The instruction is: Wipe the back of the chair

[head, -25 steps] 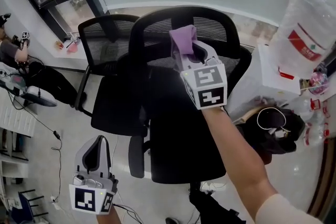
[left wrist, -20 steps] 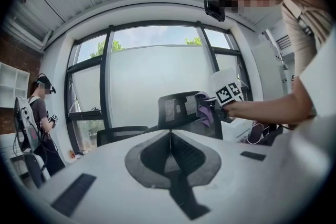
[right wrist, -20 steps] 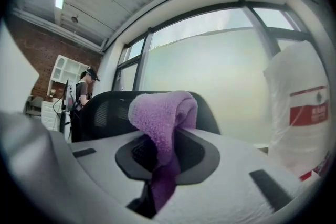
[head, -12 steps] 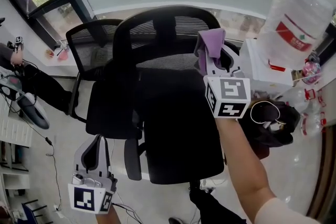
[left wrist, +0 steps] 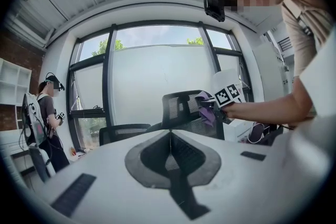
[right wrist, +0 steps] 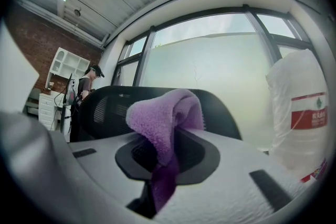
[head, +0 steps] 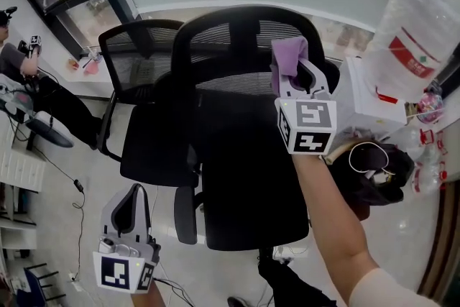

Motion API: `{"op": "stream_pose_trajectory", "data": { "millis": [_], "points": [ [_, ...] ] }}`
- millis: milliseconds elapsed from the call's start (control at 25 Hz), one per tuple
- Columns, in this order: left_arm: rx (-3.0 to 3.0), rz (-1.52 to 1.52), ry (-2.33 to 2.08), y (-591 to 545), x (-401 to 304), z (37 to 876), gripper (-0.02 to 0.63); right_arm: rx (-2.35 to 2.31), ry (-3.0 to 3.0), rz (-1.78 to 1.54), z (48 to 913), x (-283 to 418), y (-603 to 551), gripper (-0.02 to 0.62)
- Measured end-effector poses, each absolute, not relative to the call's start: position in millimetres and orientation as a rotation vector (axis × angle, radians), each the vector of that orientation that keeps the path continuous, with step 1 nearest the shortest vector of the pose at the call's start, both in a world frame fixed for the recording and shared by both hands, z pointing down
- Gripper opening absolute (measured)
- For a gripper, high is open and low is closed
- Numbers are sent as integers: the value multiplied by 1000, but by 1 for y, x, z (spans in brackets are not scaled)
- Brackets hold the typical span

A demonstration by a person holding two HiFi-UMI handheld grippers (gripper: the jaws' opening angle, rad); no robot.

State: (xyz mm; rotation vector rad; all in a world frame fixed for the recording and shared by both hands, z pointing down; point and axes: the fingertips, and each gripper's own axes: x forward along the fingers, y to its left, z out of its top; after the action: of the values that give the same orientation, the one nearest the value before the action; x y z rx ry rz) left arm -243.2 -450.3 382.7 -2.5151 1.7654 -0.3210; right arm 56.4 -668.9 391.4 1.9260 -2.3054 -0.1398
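Note:
A black mesh office chair (head: 230, 39) stands in the middle of the head view, its backrest toward the window. My right gripper (head: 290, 70) is shut on a purple cloth (head: 287, 55), which is pressed against the right part of the backrest near its top. In the right gripper view the cloth (right wrist: 164, 115) bulges out of the right gripper (right wrist: 164, 152), with the chair back (right wrist: 105, 105) just behind it. My left gripper (head: 133, 195) hangs low at the left, away from the chair, shut and empty. The left gripper view shows the chair (left wrist: 181, 107) and cloth (left wrist: 206, 111) beyond the left gripper (left wrist: 170, 136).
A second black chair (head: 136, 65) stands to the left of the first. At the right are a white box (head: 363, 108), a big plastic-wrapped bag (head: 417, 32) and a dark bag with a white cable (head: 374, 176). A person (head: 21, 72) stands at the far left by the window.
My right gripper has slid the purple cloth to the right along the chair back, from its middle to its right part. The left gripper has stayed put.

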Motion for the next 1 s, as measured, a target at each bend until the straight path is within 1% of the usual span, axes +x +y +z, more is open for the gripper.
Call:
{"op": "stream_pose_trajectory", "data": {
  "millis": [120, 360, 440, 640, 1000],
  "points": [
    [-2492, -315, 1807, -445, -261, 384, 8, 1790, -2364, -130, 404, 6, -680, 51],
    [-2450, -310, 1884, -430, -289, 388, 8, 1353, -2569, -133, 423, -141, -666, 51],
    [-2439, -311, 1899, -427, -295, 389, 8, 1302, -2596, -140, 424, -165, -658, 51],
    [-2431, -320, 1919, -423, -303, 393, 8, 1302, -2618, -133, 424, -169, -654, 51],
    [-2454, -325, 1875, -431, -283, 391, 8, 1309, -2581, -151, 428, -153, -658, 51]
  ]
}}
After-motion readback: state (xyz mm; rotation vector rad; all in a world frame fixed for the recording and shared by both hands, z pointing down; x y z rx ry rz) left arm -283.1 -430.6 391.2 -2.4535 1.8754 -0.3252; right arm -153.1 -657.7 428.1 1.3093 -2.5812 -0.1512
